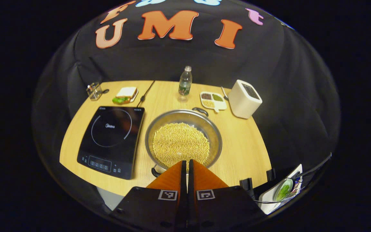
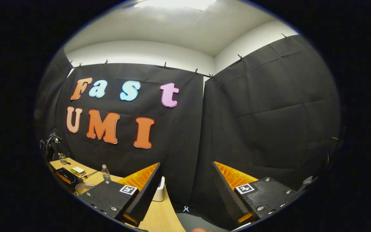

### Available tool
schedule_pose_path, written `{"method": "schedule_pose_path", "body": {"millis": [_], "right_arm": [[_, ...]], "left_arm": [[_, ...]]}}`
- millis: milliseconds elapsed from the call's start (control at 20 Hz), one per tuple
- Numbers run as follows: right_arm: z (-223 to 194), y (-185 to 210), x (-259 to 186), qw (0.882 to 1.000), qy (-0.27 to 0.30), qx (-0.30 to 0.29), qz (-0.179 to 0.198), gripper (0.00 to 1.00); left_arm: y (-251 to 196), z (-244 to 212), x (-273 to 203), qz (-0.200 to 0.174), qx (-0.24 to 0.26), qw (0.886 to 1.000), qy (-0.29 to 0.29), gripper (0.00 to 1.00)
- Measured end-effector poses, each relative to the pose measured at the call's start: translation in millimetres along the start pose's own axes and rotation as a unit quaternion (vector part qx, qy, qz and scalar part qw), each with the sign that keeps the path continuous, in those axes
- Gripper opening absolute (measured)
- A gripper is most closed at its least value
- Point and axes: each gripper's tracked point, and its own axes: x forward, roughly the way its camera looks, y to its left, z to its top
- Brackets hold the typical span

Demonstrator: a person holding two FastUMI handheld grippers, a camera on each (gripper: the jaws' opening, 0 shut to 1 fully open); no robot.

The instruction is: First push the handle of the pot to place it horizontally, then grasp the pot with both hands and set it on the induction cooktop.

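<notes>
We find the pot [image 1: 183, 138], a steel pan full of pale beans, resting on the desk [image 1: 243, 145] just beside the induction cooktop [image 1: 112, 140], not on it. One loop handle [image 1: 200, 111] shows at its far rim and another at the near rim, close under our left gripper [image 1: 186, 167]. We judge the task barely begun: the handle still needs pushing level, and the two-handed lift onto the cooktop is all ahead.

Our left gripper's fingers are clenched together, holding nothing, poised above the pot's near edge. Our right gripper [image 2: 185, 185] has its fingers spread wide and empty, aimed at the booth's cloth wall, well apart from the pot.

Farther out on the desk stand a water bottle [image 1: 185, 82], a divided dish of grains [image 1: 213, 100], a white box [image 1: 244, 98], a sandwich [image 1: 126, 95] and a small glass [image 1: 94, 91]. Black cloth closes the booth under a white ceiling [image 2: 172, 29].
</notes>
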Motion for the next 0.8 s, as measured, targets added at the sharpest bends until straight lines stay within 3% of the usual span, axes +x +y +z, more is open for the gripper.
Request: {"method": "schedule_pose_path", "body": {"millis": [200, 350, 550, 800], "right_arm": [[-5.6, -10.9, -5.3, 1.000, 0.013, -0.001, -0.023, 0.98], [-4.1, -18.1, -9.7, 0.999, 0.015, -0.005, -0.048, 0.95], [-2.5, -13.0, -14.0, 0.998, 0.022, -0.005, -0.067, 0.95], [0.7, 4.6, -16.0, 0.996, 0.028, -0.013, -0.081, 0.93]], "left_arm": [[-2.1, -42.9, 27.8, -0.013, -0.045, 0.994, 0.095, 0.08], [0.9, -66.1, 42.9, -0.024, -0.063, 0.985, 0.160, 0.11], [9.4, -90.0, 61.1, -0.021, -0.093, 0.968, 0.232, 0.07], [20.4, -98.1, 79.9, -0.029, -0.112, 0.957, 0.266, 0.08]]}}
